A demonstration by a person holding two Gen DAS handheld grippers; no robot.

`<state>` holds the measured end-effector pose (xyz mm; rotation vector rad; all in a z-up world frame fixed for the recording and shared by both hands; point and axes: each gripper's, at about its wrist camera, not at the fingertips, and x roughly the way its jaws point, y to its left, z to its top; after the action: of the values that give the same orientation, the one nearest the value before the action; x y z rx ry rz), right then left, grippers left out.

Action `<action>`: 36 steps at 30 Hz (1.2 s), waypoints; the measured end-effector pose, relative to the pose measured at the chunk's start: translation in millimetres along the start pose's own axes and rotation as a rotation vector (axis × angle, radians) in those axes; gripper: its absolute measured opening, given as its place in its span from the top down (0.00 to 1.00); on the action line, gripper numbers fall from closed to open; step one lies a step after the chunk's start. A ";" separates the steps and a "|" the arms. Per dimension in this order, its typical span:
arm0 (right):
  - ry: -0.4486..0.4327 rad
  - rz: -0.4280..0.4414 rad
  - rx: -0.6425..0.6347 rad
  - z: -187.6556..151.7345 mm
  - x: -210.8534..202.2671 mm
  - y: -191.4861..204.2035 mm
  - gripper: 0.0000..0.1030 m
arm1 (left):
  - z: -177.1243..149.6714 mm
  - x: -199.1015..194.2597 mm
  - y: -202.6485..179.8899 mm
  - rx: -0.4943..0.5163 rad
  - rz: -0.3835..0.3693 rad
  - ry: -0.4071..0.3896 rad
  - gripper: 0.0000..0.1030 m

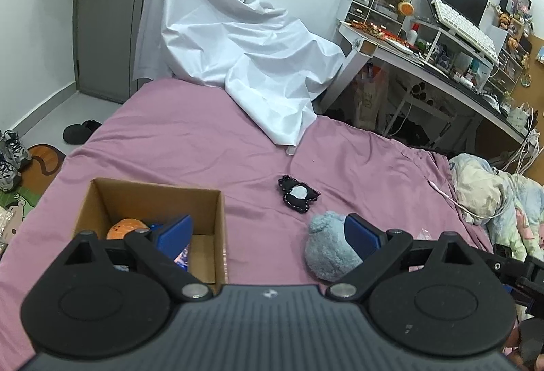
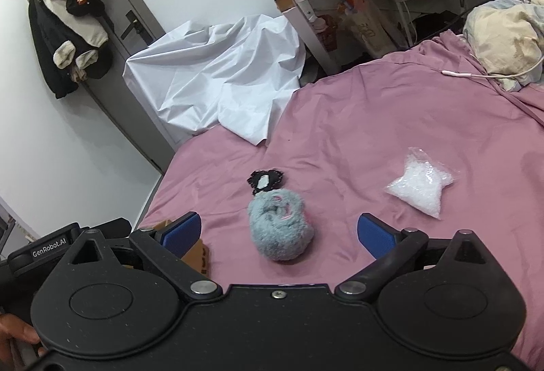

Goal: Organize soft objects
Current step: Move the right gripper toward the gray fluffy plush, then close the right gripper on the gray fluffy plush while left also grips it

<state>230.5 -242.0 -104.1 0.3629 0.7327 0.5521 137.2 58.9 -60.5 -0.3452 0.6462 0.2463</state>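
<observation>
The right claw (image 2: 278, 233) is being held wide open, empty, with the grey plush (image 2: 280, 228) lying on the bed (image 2: 374, 106) between its fingers, untouched. The left claw (image 1: 268, 235) is also being held wide open, empty, over the box (image 1: 204, 201), the plush (image 1: 328, 250) beside its right finger. Farther off, a black toy (image 2: 265, 182) and a clear bag (image 2: 420, 180) are lying.
</observation>
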 end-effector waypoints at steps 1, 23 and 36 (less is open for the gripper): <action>0.000 -0.001 0.005 0.5 0.2 -3.2 0.06 | -0.1 2.3 -2.8 0.005 0.000 0.005 0.08; 0.127 0.076 0.123 7.1 63.0 -37.5 0.48 | -2.6 66.4 -44.4 0.038 -0.049 0.118 0.16; 0.226 0.082 0.230 4.5 113.2 -40.5 0.61 | -5.7 128.2 -43.6 -0.046 -0.101 0.255 0.34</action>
<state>317.0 -208.2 -180.6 0.5517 1.0072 0.5941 247.5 31.8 -134.5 -0.4563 0.8727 0.1208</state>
